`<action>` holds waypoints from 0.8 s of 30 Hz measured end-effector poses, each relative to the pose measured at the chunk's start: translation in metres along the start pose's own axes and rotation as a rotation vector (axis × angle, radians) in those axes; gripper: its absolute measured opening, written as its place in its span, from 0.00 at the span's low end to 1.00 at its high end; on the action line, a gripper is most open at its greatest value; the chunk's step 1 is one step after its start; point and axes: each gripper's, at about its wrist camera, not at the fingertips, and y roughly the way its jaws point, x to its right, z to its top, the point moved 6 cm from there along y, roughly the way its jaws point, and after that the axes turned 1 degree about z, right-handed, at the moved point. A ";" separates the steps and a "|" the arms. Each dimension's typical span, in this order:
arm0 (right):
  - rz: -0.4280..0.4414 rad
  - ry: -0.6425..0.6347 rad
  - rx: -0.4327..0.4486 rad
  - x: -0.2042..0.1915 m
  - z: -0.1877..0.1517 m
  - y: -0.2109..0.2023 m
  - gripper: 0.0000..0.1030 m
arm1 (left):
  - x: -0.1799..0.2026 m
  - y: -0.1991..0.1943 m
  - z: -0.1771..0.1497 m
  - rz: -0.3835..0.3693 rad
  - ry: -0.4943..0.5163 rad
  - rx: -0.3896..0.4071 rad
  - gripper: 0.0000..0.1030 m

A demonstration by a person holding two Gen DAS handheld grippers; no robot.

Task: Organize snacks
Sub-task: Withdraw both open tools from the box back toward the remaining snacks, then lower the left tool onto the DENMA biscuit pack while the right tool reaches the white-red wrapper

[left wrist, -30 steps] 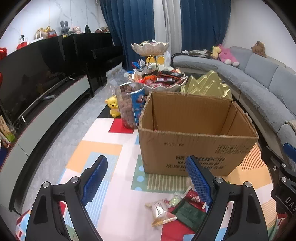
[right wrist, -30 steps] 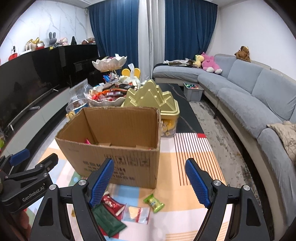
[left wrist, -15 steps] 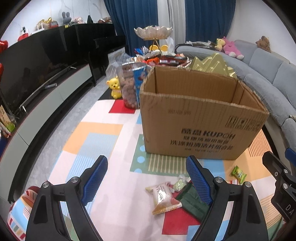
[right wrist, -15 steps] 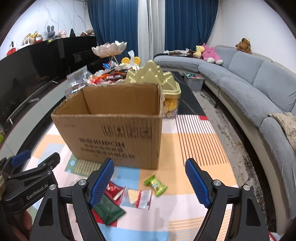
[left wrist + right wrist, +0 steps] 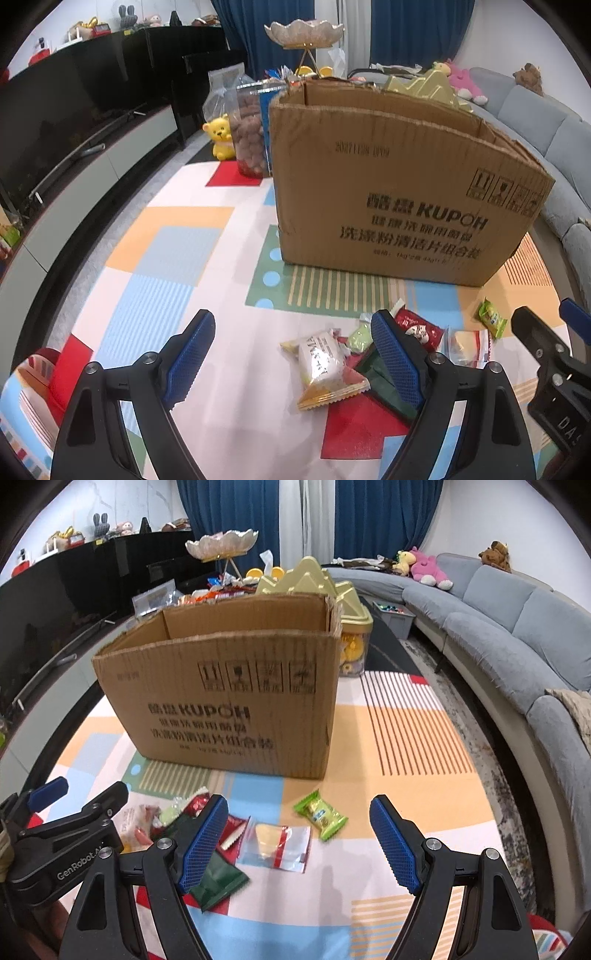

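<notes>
An open cardboard box stands on a patterned mat. Loose snack packets lie in front of it: a white and yellow packet, a dark green one, a red one, a clear packet with a red stripe and a small green candy. My left gripper hovers open just left of the white and yellow packet, nothing between its fingers. Over the clear packet and the green candy, my right gripper is open and holds nothing.
Behind the box stand a jar of nuts, a yellow bear toy, a tiered dish of snacks and a gold-lidded container. A grey sofa curves along the right; a dark TV cabinet runs along the left.
Both grippers have sunk toward the mat, so the box looms larger and its inside has dropped from sight. The packets now lie close under the fingers. Both stayed open.
</notes>
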 end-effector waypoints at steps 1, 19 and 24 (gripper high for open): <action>0.002 -0.001 -0.005 -0.001 -0.002 0.002 0.78 | 0.001 0.002 -0.002 -0.002 0.000 -0.005 0.84; 0.006 -0.013 -0.078 -0.010 -0.025 0.034 0.78 | 0.006 0.024 -0.021 -0.010 0.000 -0.048 0.84; 0.007 -0.014 -0.090 -0.011 -0.028 0.040 0.78 | 0.004 0.029 -0.024 -0.010 -0.010 -0.056 0.84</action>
